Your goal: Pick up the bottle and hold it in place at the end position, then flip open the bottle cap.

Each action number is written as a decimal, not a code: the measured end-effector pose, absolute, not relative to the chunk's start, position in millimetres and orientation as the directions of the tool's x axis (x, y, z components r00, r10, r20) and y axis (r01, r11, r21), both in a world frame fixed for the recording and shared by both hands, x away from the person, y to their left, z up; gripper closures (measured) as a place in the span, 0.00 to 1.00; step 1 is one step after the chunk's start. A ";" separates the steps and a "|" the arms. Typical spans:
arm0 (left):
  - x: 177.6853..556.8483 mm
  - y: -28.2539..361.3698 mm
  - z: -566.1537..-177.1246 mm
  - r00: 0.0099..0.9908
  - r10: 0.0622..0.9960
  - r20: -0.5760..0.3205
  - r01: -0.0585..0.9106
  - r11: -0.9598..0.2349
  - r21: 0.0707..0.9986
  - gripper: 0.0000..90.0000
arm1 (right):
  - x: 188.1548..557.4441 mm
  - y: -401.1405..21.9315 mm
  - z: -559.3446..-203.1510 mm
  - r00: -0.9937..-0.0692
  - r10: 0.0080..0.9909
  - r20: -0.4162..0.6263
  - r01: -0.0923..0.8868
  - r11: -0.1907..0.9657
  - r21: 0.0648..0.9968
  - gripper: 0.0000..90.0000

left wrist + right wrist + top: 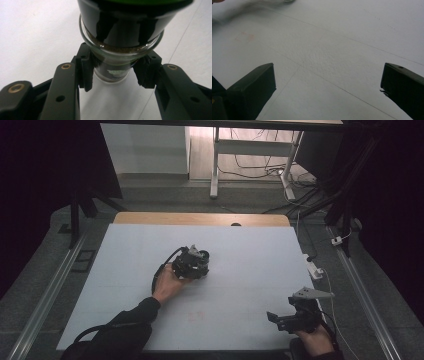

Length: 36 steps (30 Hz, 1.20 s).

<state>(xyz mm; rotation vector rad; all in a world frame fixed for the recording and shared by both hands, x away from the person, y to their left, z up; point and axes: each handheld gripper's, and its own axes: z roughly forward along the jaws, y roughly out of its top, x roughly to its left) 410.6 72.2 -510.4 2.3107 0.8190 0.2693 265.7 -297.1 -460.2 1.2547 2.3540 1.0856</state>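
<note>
Jar-shaped glass vessel (117, 56) with a dark green lid or upper part is what we have in hand, and it sits out toward the middle of the white table (240, 250), well away from every edge. In the high view we can barely pick it out beyond the left gripper (192, 262), which covers most of it; the left hand (167, 285) reaches in from the near left.

In the left gripper view the jar lies straight ahead between the jaws. Its long axis runs away from the camera, so it appears tipped or held on its side rather than seen from above, though we cannot tell whether its base rests on the table. We read brownish grains under the rim, and a pale label lower down.

Our left gripper is clamped on the jar: both black pads (86, 72) press on the narrower clear section below the rim.

Our right gripper (292, 317) waits at the near right edge, well apart from the jar, its jaws standing wide with nothing but bare table between them. The left is plainly the nearer hand, so we judge the coming move belongs to it.
</note>
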 end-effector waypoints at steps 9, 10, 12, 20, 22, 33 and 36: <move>409.2 74.4 -514.8 0.783 0.621 -0.030 0.482 -0.575 0.661 0.60 | 265.1 -296.7 -460.1 -0.593 0.798 0.109 0.602 0.349 0.718 0.00; 409.2 74.4 -514.8 0.783 0.621 -0.030 0.482 -0.576 0.661 0.60 | 265.1 -296.6 -460.2 -0.594 0.797 0.107 0.601 0.351 0.718 0.00; 409.5 74.6 -514.9 0.784 0.620 -0.032 0.482 -0.576 0.661 0.60 | 264.9 -296.5 -460.1 -0.594 0.798 0.105 0.601 0.352 0.718 0.00; 409.7 75.2 -515.5 0.786 0.618 -0.033 0.480 -0.574 0.663 0.60 | 263.7 -295.2 -459.0 -0.602 0.793 0.095 0.588 0.359 0.725 0.00; 409.7 75.4 -515.7 0.786 0.617 -0.034 0.479 -0.574 0.665 0.60 | 262.9 -295.2 -458.4 -0.608 0.788 0.090 0.579 0.363 0.730 0.00; 409.7 76.5 -516.8 0.792 0.610 -0.030 0.468 -0.575 0.671 0.60 | 261.3 -286.1 -451.7 -0.648 0.754 0.107 0.544 0.360 0.758 0.00; 409.8 76.6 -517.0 0.793 0.608 -0.030 0.466 -0.575 0.673 0.60 | 261.8 -282.3 -449.9 -0.654 0.750 0.096 0.530 0.364 0.766 0.00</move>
